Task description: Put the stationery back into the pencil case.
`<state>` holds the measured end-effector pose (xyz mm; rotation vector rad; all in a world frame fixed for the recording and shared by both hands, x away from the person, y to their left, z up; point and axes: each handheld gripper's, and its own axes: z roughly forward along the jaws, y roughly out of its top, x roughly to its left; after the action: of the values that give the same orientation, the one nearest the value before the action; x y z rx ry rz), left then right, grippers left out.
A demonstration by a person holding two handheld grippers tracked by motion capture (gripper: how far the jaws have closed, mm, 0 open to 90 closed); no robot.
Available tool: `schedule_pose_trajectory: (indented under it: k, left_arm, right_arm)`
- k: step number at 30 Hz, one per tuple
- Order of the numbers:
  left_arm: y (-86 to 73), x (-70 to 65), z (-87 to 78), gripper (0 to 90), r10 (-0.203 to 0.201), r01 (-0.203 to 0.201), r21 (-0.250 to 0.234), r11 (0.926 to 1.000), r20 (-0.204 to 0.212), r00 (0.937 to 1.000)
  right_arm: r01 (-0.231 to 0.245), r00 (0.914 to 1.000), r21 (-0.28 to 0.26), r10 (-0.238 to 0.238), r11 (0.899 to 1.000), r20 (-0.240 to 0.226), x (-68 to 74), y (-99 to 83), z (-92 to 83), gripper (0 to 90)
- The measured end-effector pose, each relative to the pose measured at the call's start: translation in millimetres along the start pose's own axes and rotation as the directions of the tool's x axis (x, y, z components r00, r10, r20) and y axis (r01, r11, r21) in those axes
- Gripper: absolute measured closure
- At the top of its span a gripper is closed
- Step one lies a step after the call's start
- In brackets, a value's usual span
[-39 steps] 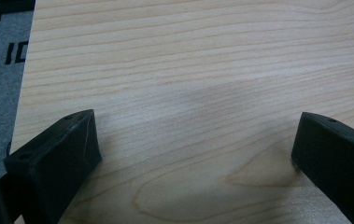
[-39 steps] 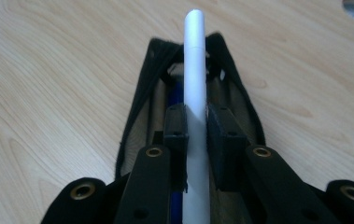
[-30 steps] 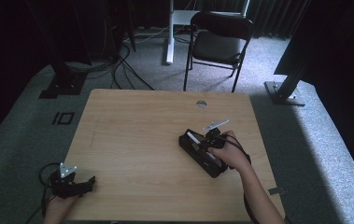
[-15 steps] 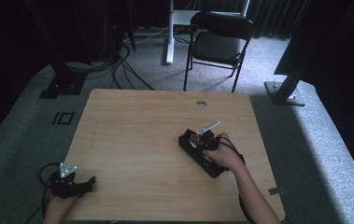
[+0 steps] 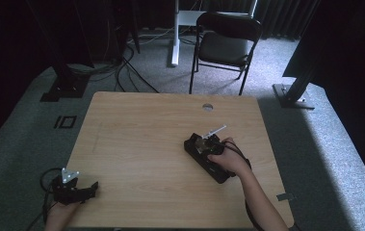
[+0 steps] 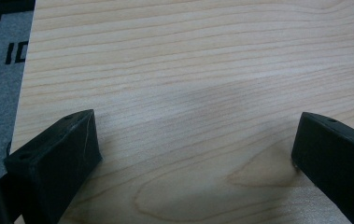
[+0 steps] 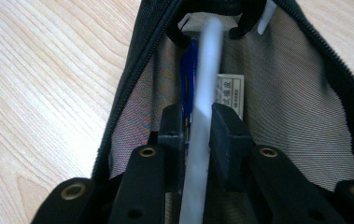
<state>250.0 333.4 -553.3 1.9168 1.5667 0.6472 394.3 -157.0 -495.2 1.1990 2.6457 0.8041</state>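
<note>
Inside open black pouch [image 7: 305, 93]: blue pen [image 7: 188, 70], white pen [image 7: 205, 107] in right tool [image 7: 198, 128].

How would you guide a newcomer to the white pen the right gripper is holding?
Start at the wooden table, then find the open black zip pouch towards its right side. The white pen is clamped in the right gripper; unlike the blue pen beside it, it is pale.

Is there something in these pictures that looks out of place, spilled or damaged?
Nothing stands out. The right gripper is shut on a white pen over the open black pencil case, which lies askew on the table. The left gripper rests open at the table's near left corner.
</note>
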Motion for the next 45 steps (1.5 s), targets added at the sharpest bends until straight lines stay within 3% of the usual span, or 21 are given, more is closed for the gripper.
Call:
schedule_pose_trajectory:
  k: [13,22,39,45]
  left_arm:
    - [0.0,0.0,0.0,1.2,0.0,0.0,0.0,1.0,0.0,1.0]
    - [0.0,0.0,0.0,1.2,0.0,0.0,0.0,1.0,0.0,1.0]
    - [0.0,0.0,0.0,1.2,0.0,0.0,0.0,1.0,0.0,1.0]
    - [0.0,0.0,0.0,1.2,0.0,0.0,0.0,1.0,0.0,1.0]
  right_arm:
    - [0.005,1.0,-0.091,-0.005,0.996,0.003,-4.6,6.7,-30.5,72.4]
    - [0.019,0.9997,-0.169,-0.015,0.986,0.02,-6.1,9.7,-59.5,71.7]
    - [-0.06,0.9957,-0.278,0.077,0.959,0.051,-28.0,-7.8,-82.0,64.3]
    - [-0.1,0.9899,-0.306,0.126,0.947,0.066,-33.8,-14.3,-82.9,61.0]
